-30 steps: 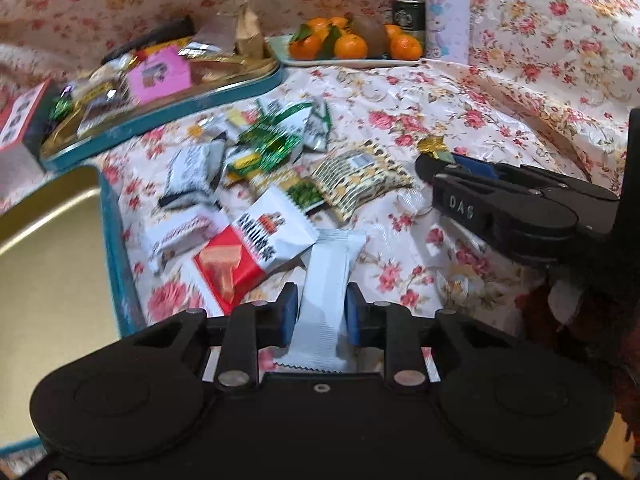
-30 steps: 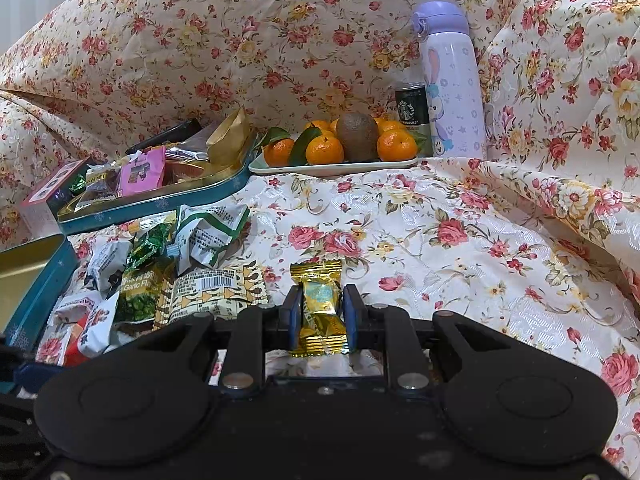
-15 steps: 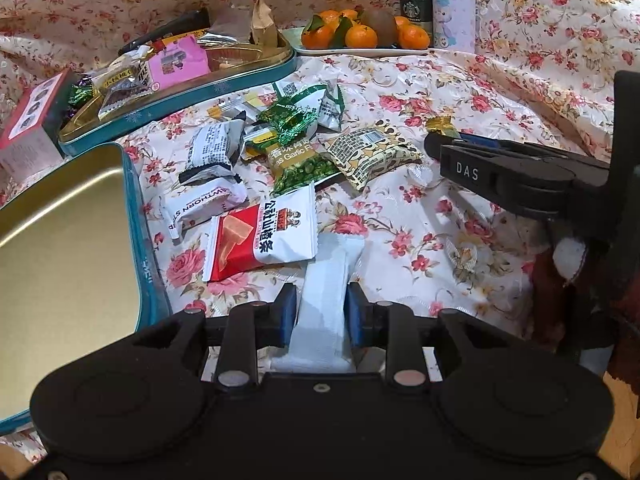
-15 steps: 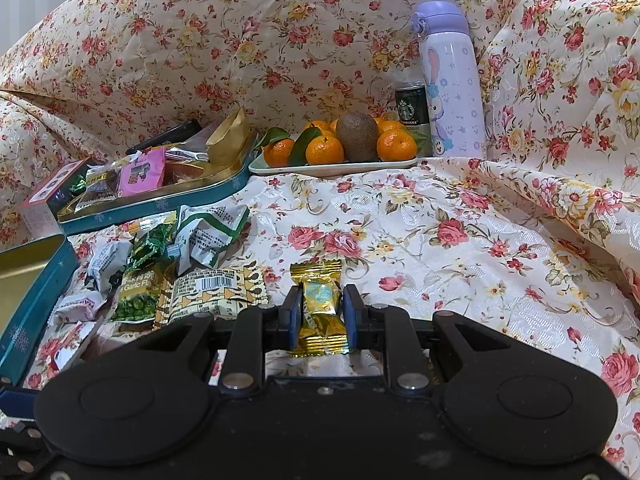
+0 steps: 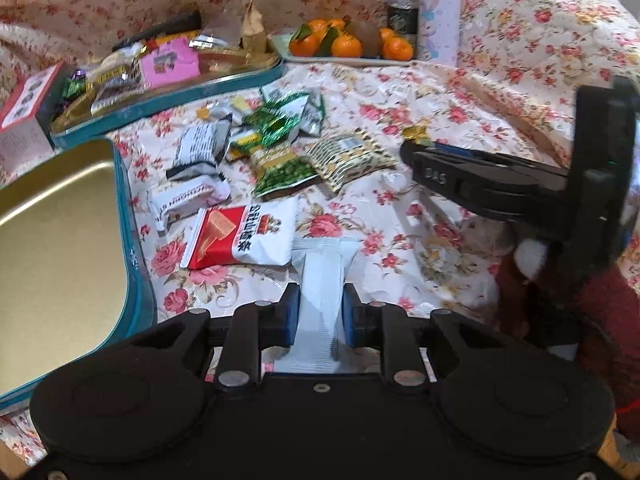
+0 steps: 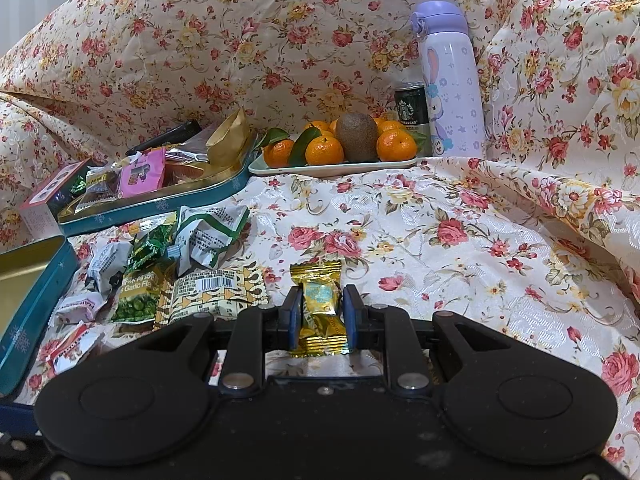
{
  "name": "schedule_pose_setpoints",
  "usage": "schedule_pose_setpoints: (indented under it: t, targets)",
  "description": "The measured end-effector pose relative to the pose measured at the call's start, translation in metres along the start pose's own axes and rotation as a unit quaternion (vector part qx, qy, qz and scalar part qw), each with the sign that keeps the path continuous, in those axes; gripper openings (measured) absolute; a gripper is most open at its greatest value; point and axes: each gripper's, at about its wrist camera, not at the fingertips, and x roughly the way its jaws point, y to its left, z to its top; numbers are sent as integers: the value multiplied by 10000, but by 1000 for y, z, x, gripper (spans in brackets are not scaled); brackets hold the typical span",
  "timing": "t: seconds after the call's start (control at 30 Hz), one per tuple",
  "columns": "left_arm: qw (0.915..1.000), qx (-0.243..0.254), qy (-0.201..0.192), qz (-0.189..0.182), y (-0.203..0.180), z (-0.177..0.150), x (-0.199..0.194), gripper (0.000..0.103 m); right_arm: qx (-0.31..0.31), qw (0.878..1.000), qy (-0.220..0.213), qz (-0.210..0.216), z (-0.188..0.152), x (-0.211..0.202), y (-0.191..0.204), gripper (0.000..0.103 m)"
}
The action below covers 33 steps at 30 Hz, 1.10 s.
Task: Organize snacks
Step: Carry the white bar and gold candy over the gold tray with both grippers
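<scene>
Since a second ago the left gripper [image 5: 320, 308] has drawn back a little from the pile, so the empty teal tin [image 5: 136, 264] now fills the 9 o'clock side of its view; its jaws have just been closing and now pinch the white wrapper [image 5: 322, 280], whose far end splays on the floral cloth [image 5: 400, 92]; the right gripper [image 6: 320, 312] has not shifted, its jaws clamped on the gold candy [image 6: 320, 300], which lies on the cloth at 6 o'clock in its own view; in the left view, just beyond the white wrapper toward 11 o'clock, lies the red and white packet [image 5: 244, 236], touching the wrapper's corner; further on sit the green pea packet [image 5: 284, 170] and the striped packet [image 5: 352, 158], side by side, with crumpled wrappers behind them; at 3 o'clock the right gripper reaches in, a dark red sleeve [image 5: 600, 312] below it; farther, at 11 o'clock, the second teal tin [image 5: 224, 82] holds mixed snacks; farthest, at 12 to 1 o'clock, stand the fruit tray [image 6: 332, 166], a dark can [image 6: 410, 104] and the lilac bottle [image 6: 450, 80].
</scene>
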Motion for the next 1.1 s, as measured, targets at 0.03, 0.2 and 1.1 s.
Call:
schedule_pose_setpoints:
  t: [0.03,0.2,1.1]
  targets:
    - [10000,14,-49,-19,-1,0,-3,28,5,10000,-1,-2,0,0,0,20]
    - [9998,-70,-179,-104,-2,-1,-15,28,5,10000,-10,-40,0,-1,2,19]
    - [9959,-678,-430,420,54,-46,-82,28,-134,9981,250,-554,-12,-47,21,20]
